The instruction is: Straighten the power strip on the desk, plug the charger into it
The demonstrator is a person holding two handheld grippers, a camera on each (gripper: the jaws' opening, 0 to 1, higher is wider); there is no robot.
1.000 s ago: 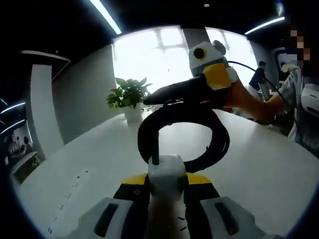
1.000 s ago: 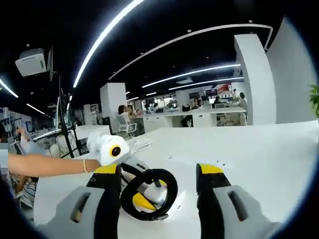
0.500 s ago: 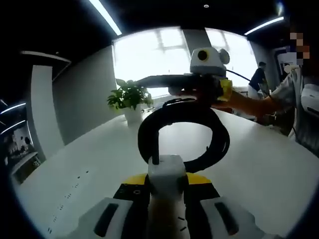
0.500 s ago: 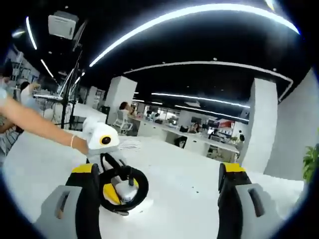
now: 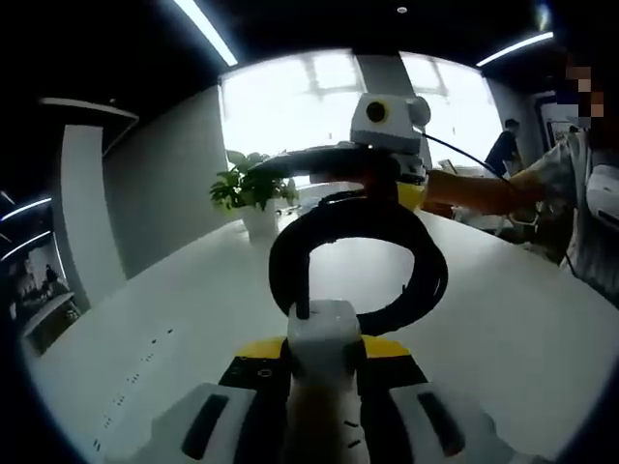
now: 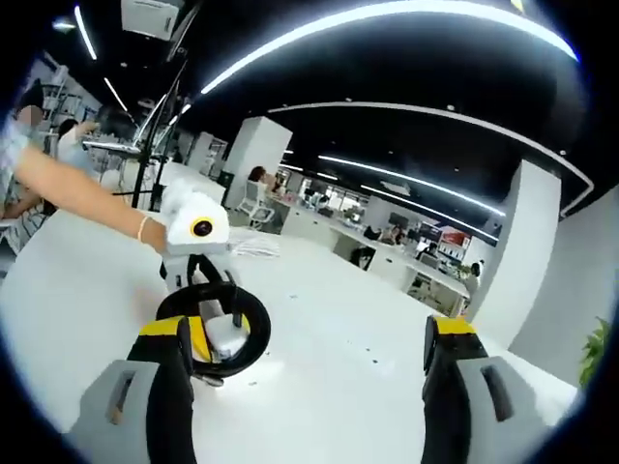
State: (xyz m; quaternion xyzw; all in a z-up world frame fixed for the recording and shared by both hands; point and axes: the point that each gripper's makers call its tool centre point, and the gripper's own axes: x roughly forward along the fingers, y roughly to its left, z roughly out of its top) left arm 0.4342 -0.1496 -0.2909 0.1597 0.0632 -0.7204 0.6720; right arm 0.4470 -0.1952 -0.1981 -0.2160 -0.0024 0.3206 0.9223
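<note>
- A white charger with its coiled black cable is clamped by the left hand-held gripper above the worktop.
- The right hand-held gripper is spread wide, holding nothing.
- No power strip is seen; straightening and plugging are judged undone.

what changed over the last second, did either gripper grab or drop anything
Nothing was grabbed or dropped. The right gripper rolled and slid left above the coiled black cable, seen from the left gripper view, with its jaws open throughout. The left gripper stayed shut on the white plug, and the potted plant and white desk are as before.
</note>
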